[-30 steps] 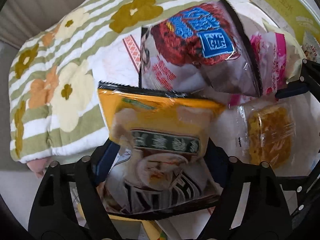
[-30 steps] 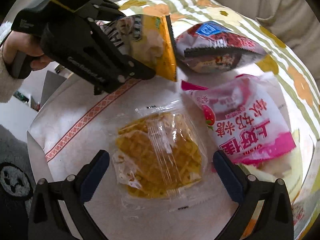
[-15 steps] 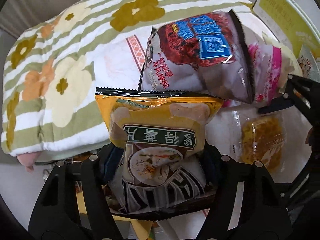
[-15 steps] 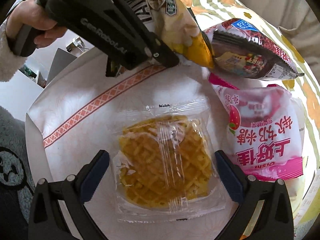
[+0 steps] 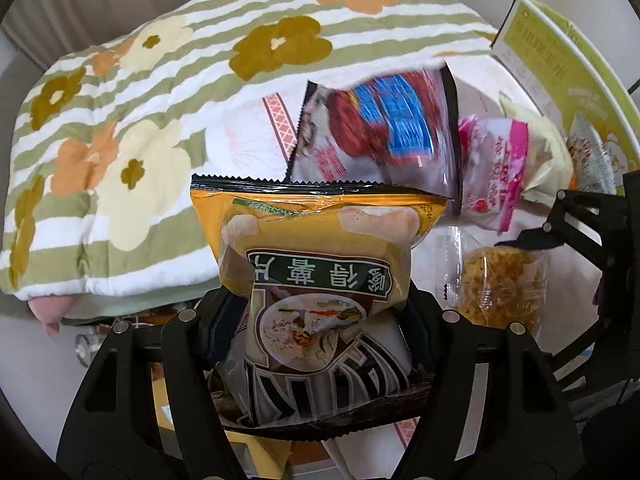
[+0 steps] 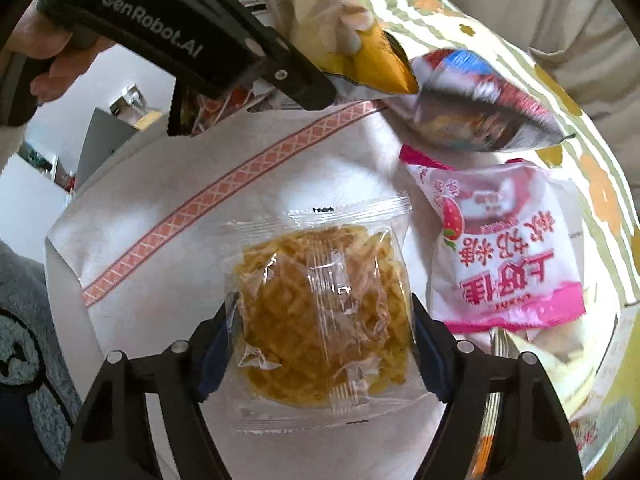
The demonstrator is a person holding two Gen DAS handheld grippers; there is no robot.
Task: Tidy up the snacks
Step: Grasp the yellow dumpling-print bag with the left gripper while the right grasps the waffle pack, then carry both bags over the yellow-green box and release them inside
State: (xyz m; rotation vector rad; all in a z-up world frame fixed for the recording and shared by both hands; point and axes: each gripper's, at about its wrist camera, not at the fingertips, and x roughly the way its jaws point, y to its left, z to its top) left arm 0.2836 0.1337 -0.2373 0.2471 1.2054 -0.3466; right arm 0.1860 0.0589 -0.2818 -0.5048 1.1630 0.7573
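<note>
Left tool [image 5: 320, 320]: clamped on the yellow chip bag [image 5: 320, 248], held up above the white paper bag [image 6: 168, 216].
Right tool [image 6: 324, 344]: jaws closing, pads at both sides of the clear-wrapped noodle cake [image 6: 324, 316], which lies on the white paper bag.
Pink candy bag [image 6: 508, 256]: on the white paper bag, just right of the noodle cake.
Red-and-blue snack bag [image 6: 480, 104]: beyond the pink candy bag, at the paper bag's far edge, against the flowered blanket [image 5: 140, 120].
Hand [image 6: 44, 52]: grips the left tool's handle.

Glossy plastic chip bag [image 5: 320, 280]; clear crinkled wrapper [image 6: 324, 312]; quilted cloth blanket [image 5: 132, 128] (matt).
</note>
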